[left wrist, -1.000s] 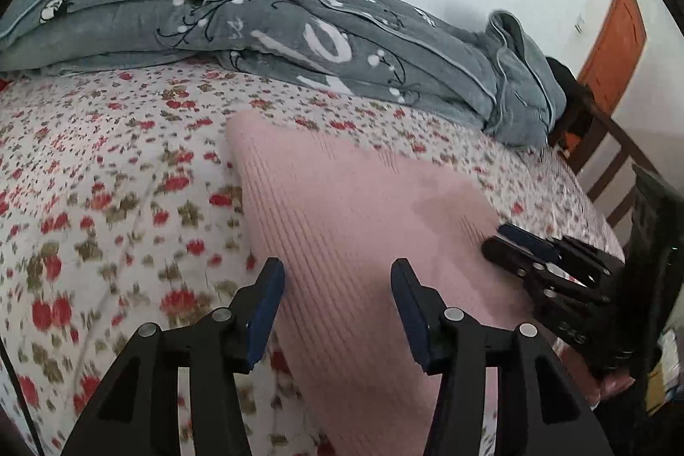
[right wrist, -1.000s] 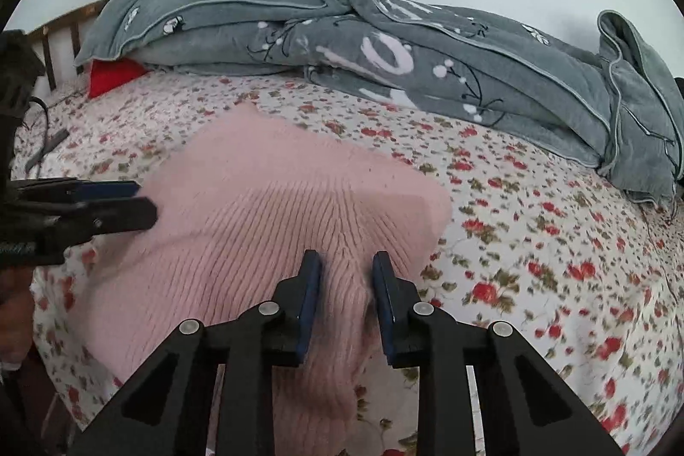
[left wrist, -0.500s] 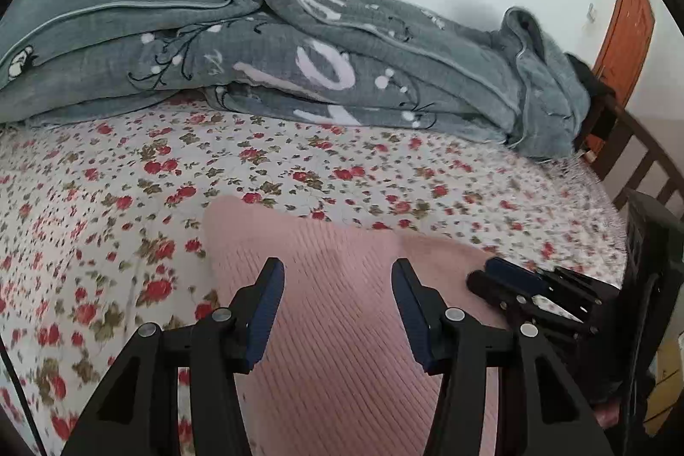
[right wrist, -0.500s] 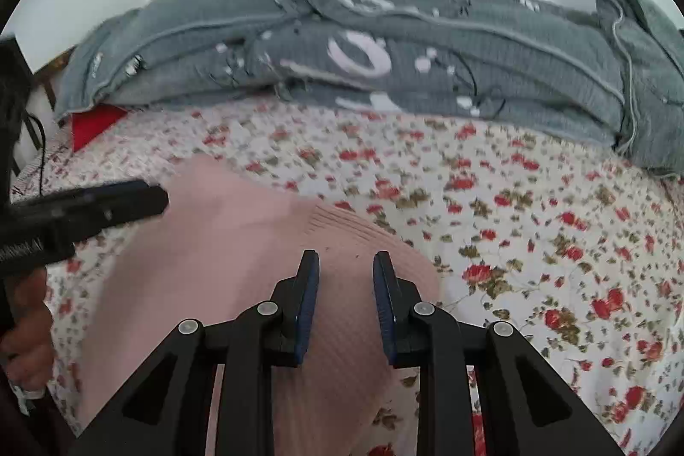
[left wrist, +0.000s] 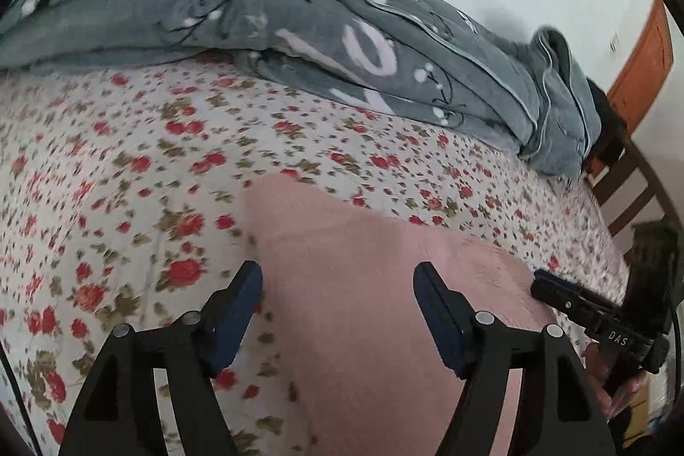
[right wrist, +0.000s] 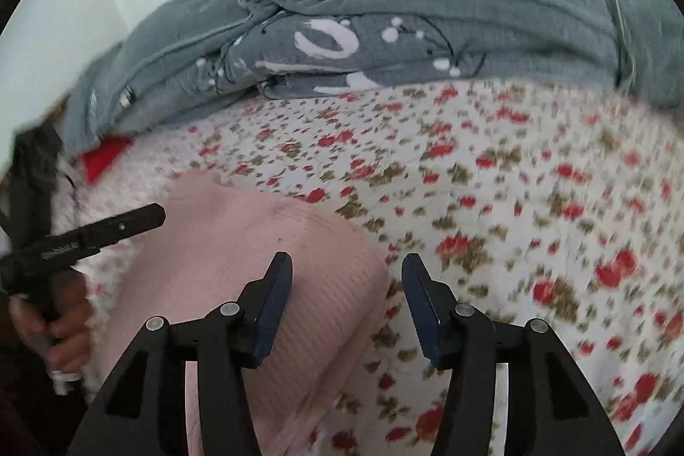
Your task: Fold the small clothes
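On the flowered bed (left wrist: 128, 165), the pink sweater (left wrist: 363, 285) lies folded at the near edge, and with the left claw (left wrist: 337, 306) and right claw (right wrist: 346, 298) both opening and empty, its springy knit could flop open.

Right gripper (right wrist: 347, 300) — jaws opening, nothing clamped between them. The left pad stands over the pink knit garment (right wrist: 256, 263); the right pad stands over the floral bedsheet (right wrist: 491, 199), with the garment's rounded edge in the gap. The garment lies flat on the sheet at lower left. Left gripper (right wrist: 128, 223) enters from the left edge, gripped by a hand (right wrist: 60, 328), its tip at the garment's left border. A grey patterned blanket (right wrist: 384, 41) is heaped along the far side — a red item (right wrist: 104, 157) shows beneath its left end. Picture blurred.
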Demonstrator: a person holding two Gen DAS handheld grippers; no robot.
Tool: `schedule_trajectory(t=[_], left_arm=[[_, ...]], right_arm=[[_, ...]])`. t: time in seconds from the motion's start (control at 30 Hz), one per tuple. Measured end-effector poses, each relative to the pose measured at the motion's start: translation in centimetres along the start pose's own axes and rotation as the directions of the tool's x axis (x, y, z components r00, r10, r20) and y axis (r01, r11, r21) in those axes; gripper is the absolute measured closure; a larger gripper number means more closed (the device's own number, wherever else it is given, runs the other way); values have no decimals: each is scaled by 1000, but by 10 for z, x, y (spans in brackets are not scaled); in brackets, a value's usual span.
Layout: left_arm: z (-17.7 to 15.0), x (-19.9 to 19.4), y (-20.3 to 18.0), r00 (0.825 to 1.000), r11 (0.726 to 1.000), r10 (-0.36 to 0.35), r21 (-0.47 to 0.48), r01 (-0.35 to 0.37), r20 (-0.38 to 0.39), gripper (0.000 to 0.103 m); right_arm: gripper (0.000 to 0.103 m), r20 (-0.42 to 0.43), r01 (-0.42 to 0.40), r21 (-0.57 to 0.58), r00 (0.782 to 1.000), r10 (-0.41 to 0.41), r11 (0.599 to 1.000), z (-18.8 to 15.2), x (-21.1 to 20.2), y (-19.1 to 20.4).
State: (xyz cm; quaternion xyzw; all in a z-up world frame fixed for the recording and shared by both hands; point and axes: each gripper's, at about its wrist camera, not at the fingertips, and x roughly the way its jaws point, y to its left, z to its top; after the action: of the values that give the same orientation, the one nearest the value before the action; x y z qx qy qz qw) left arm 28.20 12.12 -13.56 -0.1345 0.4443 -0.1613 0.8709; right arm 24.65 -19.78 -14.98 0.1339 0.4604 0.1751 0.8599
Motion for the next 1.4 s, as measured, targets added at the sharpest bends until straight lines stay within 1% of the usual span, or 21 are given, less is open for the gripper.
schedule_trajectory(t=[0.1, 0.23, 0.3, 0.37, 0.43, 0.47, 0.5, 0.53, 0.6, 0.67, 0.7, 0.77, 0.83, 0.9, 1.0, 1.07, 1.2, 1.23, 1.27, 1.3, 1.4], left_arm=[[-6, 5, 14, 998, 997, -44, -60, 41, -34, 29], [-18, 30, 24, 988, 990, -93, -121, 78, -123, 30], [-23, 37, 25, 987, 985, -109, -145, 91, -122, 30], [-24, 38, 23, 988, 984, -111, -152, 94, -110, 31], [-23, 39, 22, 987, 981, -117, -171, 97, -112, 41], [-23, 41, 21, 983, 975, -143, -185, 120, -116, 55], [-22, 44, 21, 979, 970, -161, -204, 134, -124, 61], [-21, 45, 21, 980, 969, -155, -212, 127, -124, 64], [-18, 45, 17, 984, 973, -132, -205, 105, -119, 73], [-16, 40, 11, 988, 977, -119, -190, 98, -102, 77], [-15, 38, 8, 989, 979, -115, -179, 96, -98, 78], [-10, 33, 3, 988, 979, -125, -170, 109, -87, 79], [-2, 31, 1, 985, 975, -153, -176, 138, -79, 79], [7, 30, -2, 982, 970, -174, -184, 158, -71, 79], [18, 33, -10, 983, 971, -175, -175, 163, -56, 79], [25, 43, -18, 986, 979, -148, -151, 136, -73, 79], [20, 69, -23, 991, 996, -24, -94, 11, -129, 74], [19, 72, -21, 990, 996, -17, -89, 5, -138, 71], [17, 72, -20, 990, 996, -9, -85, -3, -139, 65], [17, 68, -19, 991, 997, -10, -79, 0, -132, 61], [21, 47, -20, 996, 999, 21, -40, -25, -90, 59]], right_arm=[[48, -24, -56, 39, 998, 56, 998, -4, 1, -1], [44, -72, -46, 45, 996, 49, 998, -11, 20, 9], [38, -67, -37, 70, 997, 42, 997, -12, 27, 7], [30, -94, -46, 92, 994, 54, 995, -10, 37, 5], [28, -127, -56, 121, 989, 72, 991, -9, 44, 2], [28, -127, -60, 129, 989, 76, 990, -9, 45, 1], [28, -129, -58, 133, 989, 75, 989, -9, 46, 1], [27, -132, -58, 132, 988, 75, 990, -9, 47, 4], [31, -132, -67, 115, 988, 82, 991, -9, 51, 9], [61, -117, -137, 121, 982, 151, 983, -9, 51, 11], [63, -112, -141, 119, 982, 155, 983, -8, 49, 12], [72, -74, -128, 88, 988, 134, 988, -6, 41, 16], [75, -34, -129, 85, 991, 133, 988, -4, 29, 17], [76, 14, -151, 83, 988, 151, 985, 1, 16, 18], [77, 65, -143, 78, 988, 138, 987, 8, 6, 17], [77, 62, -109, 76, 993, 104, 991, 11, 11, 13], [72, -6, -3, 63, 1000, 4, 998, 6, 41, 2], [67, -6, 6, 55, 1000, -6, 998, 5, 43, 0], [61, -5, 6, 48, 1000, -6, 999, 5, 41, 0], [59, -9, 8, 39, 1000, -8, 999, 7, 39, -1], [57, 26, 64, -15, 998, -63, 998, 13, 19, 3]])
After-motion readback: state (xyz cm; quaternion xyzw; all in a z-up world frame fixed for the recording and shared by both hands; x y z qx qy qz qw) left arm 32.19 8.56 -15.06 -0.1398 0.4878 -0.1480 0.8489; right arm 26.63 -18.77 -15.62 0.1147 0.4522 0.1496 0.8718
